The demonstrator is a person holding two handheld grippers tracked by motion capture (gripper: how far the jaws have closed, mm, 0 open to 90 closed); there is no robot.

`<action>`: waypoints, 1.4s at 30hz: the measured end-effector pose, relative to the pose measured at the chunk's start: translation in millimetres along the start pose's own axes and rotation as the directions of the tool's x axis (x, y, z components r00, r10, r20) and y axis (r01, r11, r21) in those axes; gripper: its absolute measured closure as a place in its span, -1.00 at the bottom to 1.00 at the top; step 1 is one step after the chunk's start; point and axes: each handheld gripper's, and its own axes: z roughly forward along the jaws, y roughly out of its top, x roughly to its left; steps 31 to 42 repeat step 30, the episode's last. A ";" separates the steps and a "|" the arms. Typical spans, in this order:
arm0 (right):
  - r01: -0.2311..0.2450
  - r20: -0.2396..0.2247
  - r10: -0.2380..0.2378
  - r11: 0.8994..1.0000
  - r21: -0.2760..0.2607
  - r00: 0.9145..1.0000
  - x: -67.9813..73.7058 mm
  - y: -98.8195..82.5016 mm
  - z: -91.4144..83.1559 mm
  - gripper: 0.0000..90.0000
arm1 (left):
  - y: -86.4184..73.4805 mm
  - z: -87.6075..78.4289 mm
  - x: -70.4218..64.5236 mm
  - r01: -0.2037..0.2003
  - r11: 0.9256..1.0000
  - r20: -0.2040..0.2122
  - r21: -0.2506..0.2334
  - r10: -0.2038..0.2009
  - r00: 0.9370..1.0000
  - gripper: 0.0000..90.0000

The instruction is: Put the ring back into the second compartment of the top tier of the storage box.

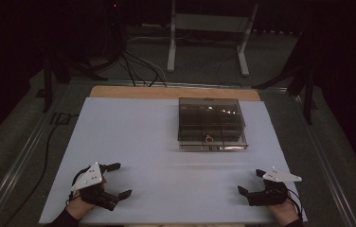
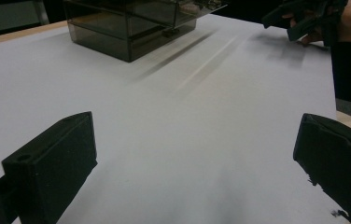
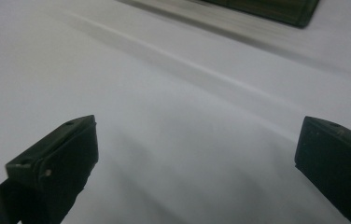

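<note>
High view: a white rectangular sheet (image 1: 133, 142) covers the wooden table, and on its far half, right of centre, sits a smoky, see-through plastic box with a drawer (image 1: 211, 123); its low front drawer is pulled slightly out toward the person, and a small ring-shaped thing (image 1: 209, 138) lies just behind the drawer's front wall. The left gripper (image 1: 120, 180) rests near the sheet's near left corner, held in a hand (image 1: 79, 205), its two black jaws spread wide with nothing between them. The right gripper (image 1: 250, 182) sits near the near right corner, likewise spread wide and empty. Both are well apart from the box. Left gripper view looks along its own parted jaws across bare white sheet to the box (image 2: 131, 25) at the far end, with the other hand and its gripper (image 2: 299, 18) at upper right. Right gripper view shows its jaws wide apart over the sheet (image 3: 173, 107), with a dark edge of the box (image 3: 276, 10) at the top.
</note>
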 end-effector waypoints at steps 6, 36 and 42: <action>-0.016 0.037 0.015 1.000 0.025 0.999 -0.7 -9.2 -7.4 -1.00 | -0.2 0.7 -0.5 -0.002 1.000 0.002 0.004 0.002 1.000 -0.99; -0.029 0.034 0.029 0.999 -0.017 0.999 -3.8 -9.2 -9.7 -1.00 | -0.8 2.3 -0.8 -0.007 1.000 0.004 0.013 0.007 1.000 -0.99; -0.029 0.034 0.029 0.999 -0.017 0.999 -3.8 -9.2 -9.7 -1.00 | -0.8 2.3 -0.8 -0.007 1.000 0.004 0.013 0.007 1.000 -0.99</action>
